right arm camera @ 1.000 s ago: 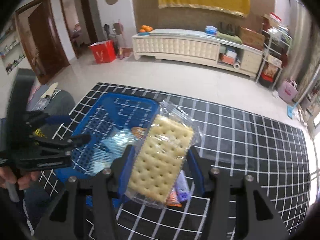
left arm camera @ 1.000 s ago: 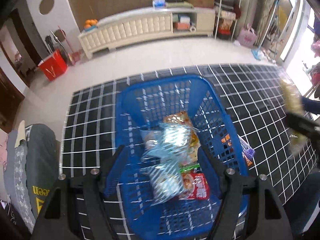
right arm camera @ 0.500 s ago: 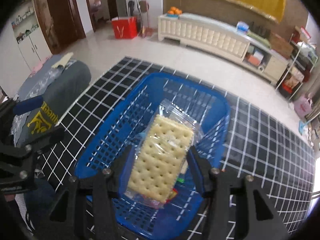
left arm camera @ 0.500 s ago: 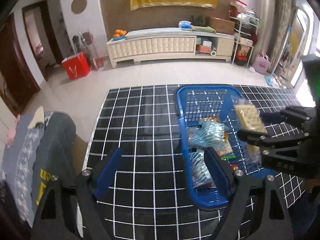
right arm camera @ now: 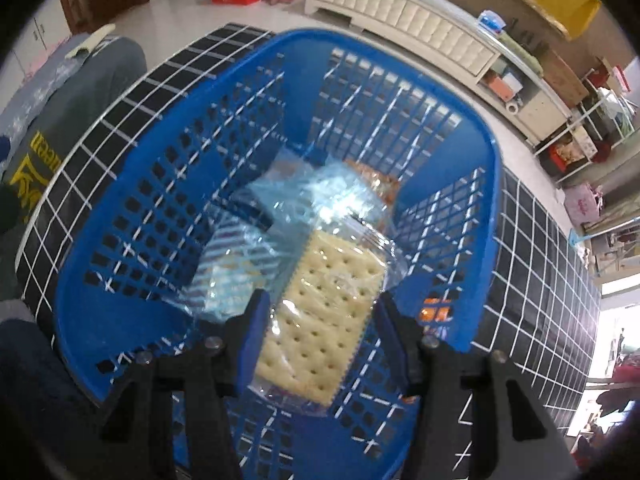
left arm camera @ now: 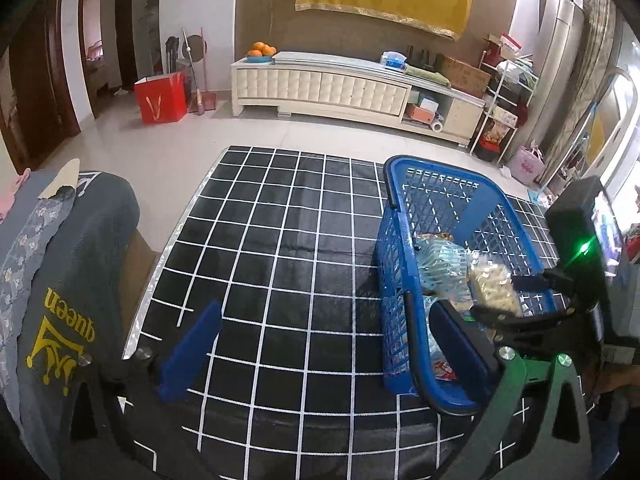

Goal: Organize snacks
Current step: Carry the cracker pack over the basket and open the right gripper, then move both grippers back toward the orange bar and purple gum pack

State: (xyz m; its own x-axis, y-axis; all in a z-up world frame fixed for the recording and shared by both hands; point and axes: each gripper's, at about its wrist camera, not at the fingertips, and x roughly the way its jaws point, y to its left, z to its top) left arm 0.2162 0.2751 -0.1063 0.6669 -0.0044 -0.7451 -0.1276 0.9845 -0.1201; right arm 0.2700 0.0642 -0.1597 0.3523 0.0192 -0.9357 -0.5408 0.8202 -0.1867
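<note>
Gripping a clear-wrapped cracker pack [right arm camera: 320, 312] between its two blue pads, the right gripper [right arm camera: 320, 320] holds the pack inside the blue basket [right arm camera: 486, 208], below the rim line. The pack lies flat between the fingers, its far end over the snack bags already in the basket: a blue-striped transparent bag [right arm camera: 236, 264] to its left and an orange packet [right arm camera: 376, 180] beyond it. In the left wrist view the same cracker pack [left arm camera: 494, 290] appears blurred inside the basket [left arm camera: 394, 264], held by the right gripper [left arm camera: 516, 300] reaching in from the right. The left gripper [left arm camera: 324, 344] is spread wide with nothing between its pads; its left pad sits over the black grid-patterned mat [left arm camera: 280, 240], its right pad beside the near corner of the basket. The basket rests on the mat. A grey cushion [left arm camera: 68, 280] with yellow lettering lies at the mat's left edge.
</note>
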